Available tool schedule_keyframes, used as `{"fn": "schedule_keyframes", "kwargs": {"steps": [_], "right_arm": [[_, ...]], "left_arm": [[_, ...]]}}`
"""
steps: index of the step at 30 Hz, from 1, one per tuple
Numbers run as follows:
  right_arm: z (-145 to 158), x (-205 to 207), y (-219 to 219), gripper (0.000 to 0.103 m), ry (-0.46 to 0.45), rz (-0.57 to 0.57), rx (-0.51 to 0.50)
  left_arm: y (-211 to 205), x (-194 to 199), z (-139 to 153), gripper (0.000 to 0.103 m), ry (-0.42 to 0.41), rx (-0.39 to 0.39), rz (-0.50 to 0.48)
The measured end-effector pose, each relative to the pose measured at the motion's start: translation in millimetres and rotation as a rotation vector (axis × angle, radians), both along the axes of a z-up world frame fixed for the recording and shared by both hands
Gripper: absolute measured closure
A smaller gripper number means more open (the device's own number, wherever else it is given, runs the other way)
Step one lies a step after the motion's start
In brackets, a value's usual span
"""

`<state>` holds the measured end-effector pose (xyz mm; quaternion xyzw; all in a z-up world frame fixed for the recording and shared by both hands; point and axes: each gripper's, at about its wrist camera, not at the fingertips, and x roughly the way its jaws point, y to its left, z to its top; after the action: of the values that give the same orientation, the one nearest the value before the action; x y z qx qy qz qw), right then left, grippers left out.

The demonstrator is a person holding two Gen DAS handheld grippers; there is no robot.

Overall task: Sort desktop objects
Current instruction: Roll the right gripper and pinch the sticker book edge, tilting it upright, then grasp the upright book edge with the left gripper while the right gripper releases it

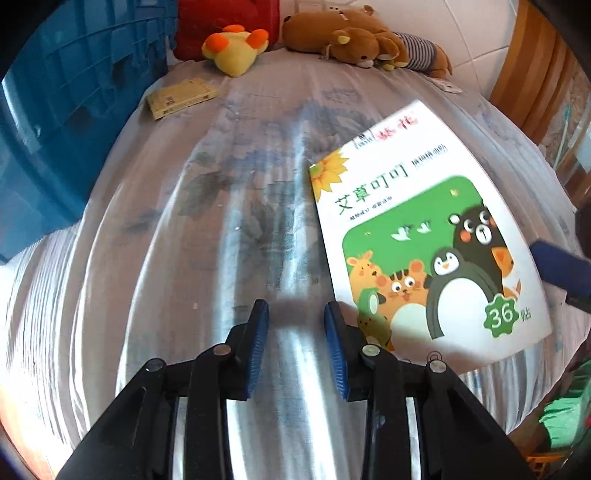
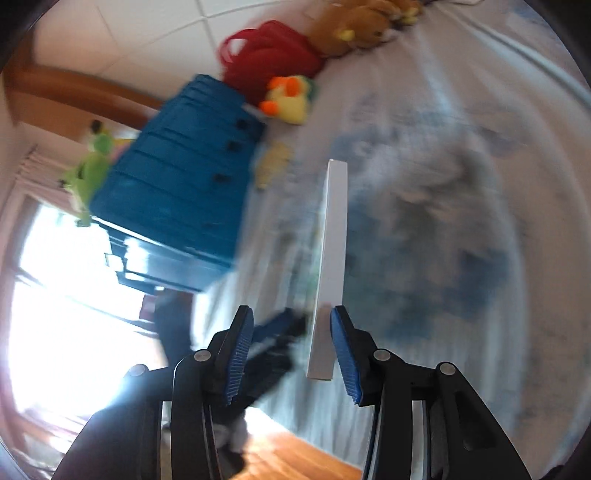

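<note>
A bed-like surface under a pale printed sheet (image 1: 207,229) fills both views, tiled wall behind it. Largest on it is one blue plastic crate (image 1: 62,122) at nine o'clock in the left wrist view. At twelve o'clock sits one red bag (image 1: 225,26), with what look like two brown plush bears (image 1: 351,37) at one o'clock and one yellow plush duck (image 1: 236,50) just left of them. One flat white box with cartoon animals (image 1: 424,236), the thing in hand, sits at three o'clock; one small yellow packet (image 1: 181,96) lies at eleven.

The box looks light, stiff and smooth-faced, so I judge a pinch across its thin edge is best, gently enough not to crush it.

The right gripper (image 2: 291,347) has that edge standing between its jaws, touching the right pad; whether the left pad presses cannot be told. The left gripper (image 1: 297,332) stands slightly apart over bare sheet, empty.
</note>
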<state>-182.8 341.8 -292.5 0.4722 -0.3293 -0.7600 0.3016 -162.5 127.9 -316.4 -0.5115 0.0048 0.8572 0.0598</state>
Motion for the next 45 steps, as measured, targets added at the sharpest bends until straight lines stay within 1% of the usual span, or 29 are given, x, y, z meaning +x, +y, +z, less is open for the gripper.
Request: {"fn": "schedule_keyframes", "kwargs": {"steps": [1,3,4,5,6,8,10,16,22,25,26,27,28,29,30,32,33,35,36,37,38,39,40,41,42,45], "right_arm": [[1,-4,-6,0.059,-0.002,0.01,-0.012],[0,-9,-19,0.059,-0.01,0.028,-0.033],[-1,-11,-26,0.059,-0.011,0.037,-0.031],[-1,-12,-33,0.059,-0.012,0.047,-0.03],[1,-14,-39,0.059,-0.009,0.055,-0.037],[6,-18,-48,0.059,0.0,0.067,-0.059],[11,-15,-52,0.059,0.005,0.083,-0.075],[21,-18,-70,0.059,0.02,0.101,-0.052],[25,-22,-87,0.059,0.02,0.121,-0.053],[27,-24,-95,0.059,0.02,0.134,-0.049],[28,-24,-96,0.059,0.018,0.135,-0.048],[28,-24,-97,0.059,0.016,0.135,-0.047],[29,-25,-98,0.059,0.014,0.136,-0.046],[30,-24,-99,0.059,0.02,0.129,-0.023],[32,-22,-99,0.059,0.031,0.118,0.012],[37,-19,-98,0.059,0.054,0.09,0.083],[40,-16,-94,0.059,0.073,0.064,0.142],[46,-9,-85,0.058,0.114,0.011,0.295],[46,-6,-81,0.056,0.121,-0.005,0.36],[46,-4,-78,0.048,0.125,-0.019,0.415],[46,-1,-74,0.034,0.128,-0.033,0.471],[46,1,-71,0.025,0.132,-0.046,0.51],[45,2,-67,0.01,0.132,-0.06,0.53],[44,4,-62,0.008,0.131,-0.074,0.544],[43,4,-57,0.008,0.127,-0.085,0.551],[43,2,-42,0.008,0.107,-0.125,0.581]], "left_arm": [[-8,0,5,0.071,0.008,0.012,0.02],[-21,2,16,0.059,0.036,0.048,0.046],[-28,6,26,0.043,0.064,0.068,0.058],[-33,11,34,0.031,0.09,0.082,0.06],[-37,16,41,0.028,0.112,0.095,0.056],[-39,23,50,0.027,0.133,0.092,0.039],[-37,30,54,0.027,0.135,0.084,0.017],[-38,41,68,0.027,0.163,0.114,-0.008],[-37,49,85,0.027,0.18,0.115,-0.055],[-32,45,80,0.027,0.174,0.061,-0.047],[-31,41,77,0.029,0.17,0.054,-0.044],[-30,36,74,0.035,0.164,0.056,-0.042],[-29,31,72,0.054,0.159,0.059,-0.04],[-28,27,69,0.077,0.154,0.057,-0.037],[-28,22,66,0.084,0.149,0.052,-0.032],[-28,14,61,0.087,0.14,0.042,-0.023],[-28,10,60,0.087,0.142,0.036,-0.023],[-28,4,57,0.087,0.145,0.038,-0.028],[-28,1,56,0.087,0.146,0.04,-0.029],[-28,-2,55,0.087,0.146,0.042,-0.031],[-28,-4,53,0.087,0.143,0.043,-0.03],[-27,-5,51,0.087,0.138,0.044,-0.028],[-26,-7,48,0.088,0.128,0.044,-0.026],[-24,-9,45,0.089,0.116,0.043,-0.026],[-23,-11,45,0.09,0.114,0.046,-0.023],[-24,-10,61,0.09,0.15,0.059,-0.015]]}}
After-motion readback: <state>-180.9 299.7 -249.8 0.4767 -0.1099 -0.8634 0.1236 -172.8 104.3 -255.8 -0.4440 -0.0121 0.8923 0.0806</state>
